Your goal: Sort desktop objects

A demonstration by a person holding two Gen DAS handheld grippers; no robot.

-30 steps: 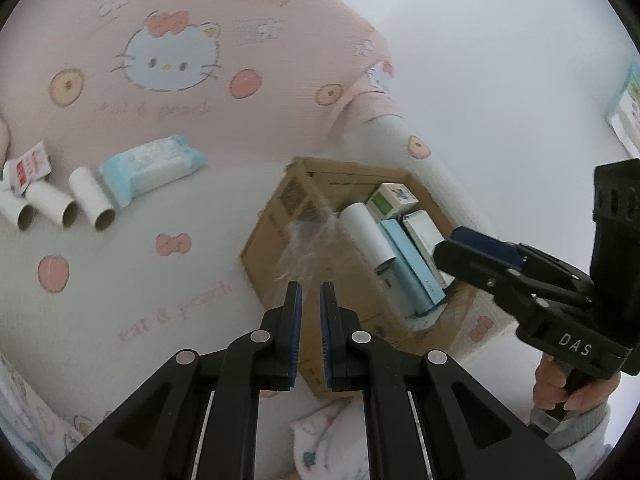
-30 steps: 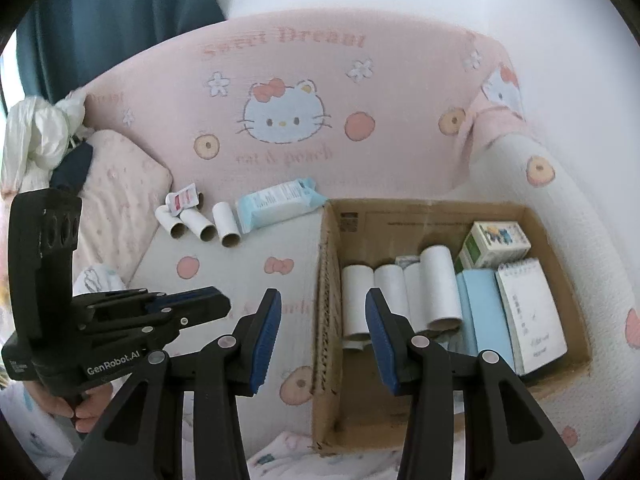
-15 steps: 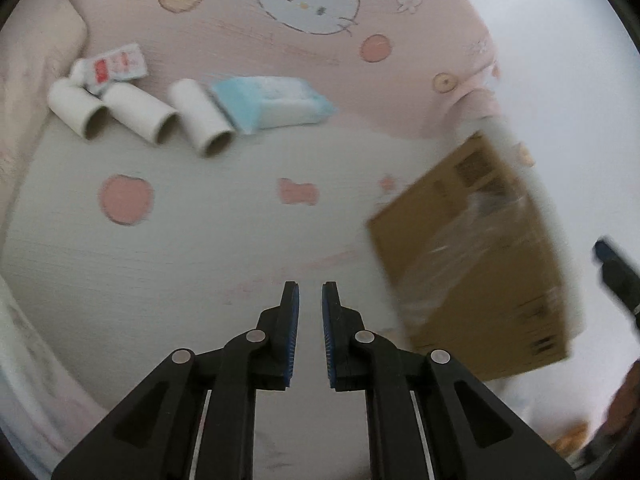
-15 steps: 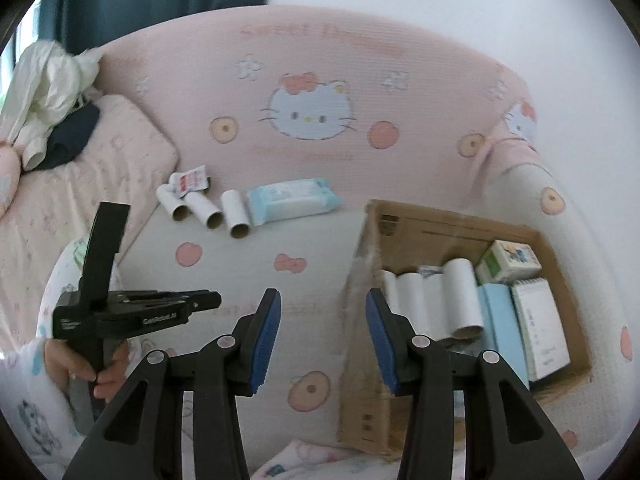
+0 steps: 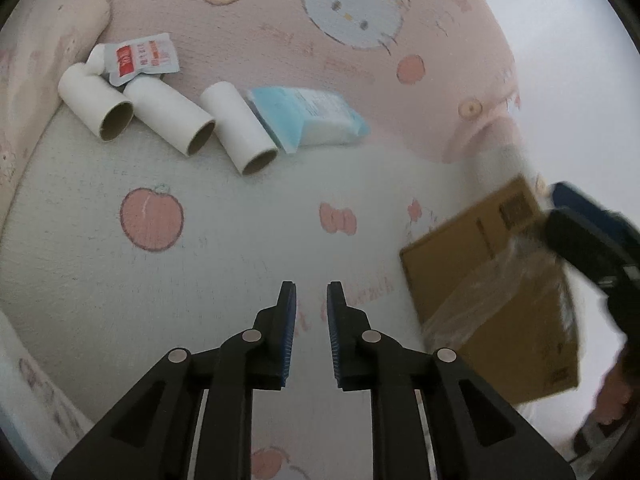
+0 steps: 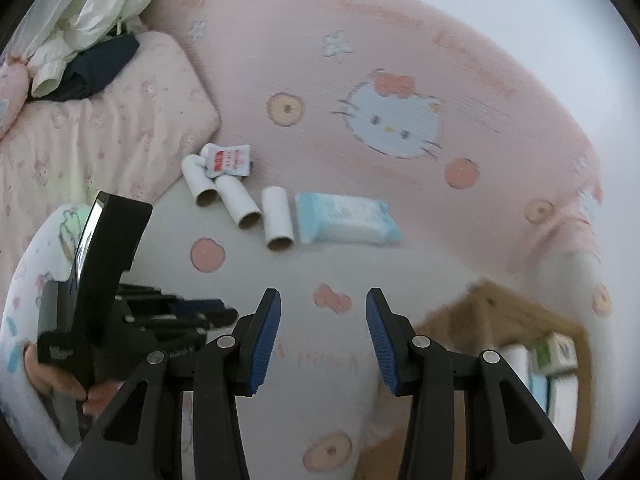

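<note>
Both grippers swing left off the box (image 5: 492, 300) toward three far tubes (image 5: 240, 132), left gripper (image 5: 308, 300) just opening a crack, empty, right gripper (image 6: 322, 312) spread, empty; too narrow, it could nudge tubes rolling.

Three cardboard tubes (image 5: 240, 132) lay in a row on the bed, plus one blue wipes pack (image 5: 308, 118), one red-and-white sachet (image 5: 140, 58), one cardboard box (image 5: 500, 292). Two tools showed: left tool (image 5: 311, 300), right tool (image 6: 322, 308).

Pink cartoon-cat blanket (image 6: 360, 60) at back, pillow (image 6: 100, 120) far left w/ white + navy clothes (image 6: 88, 40) piled on it
</note>
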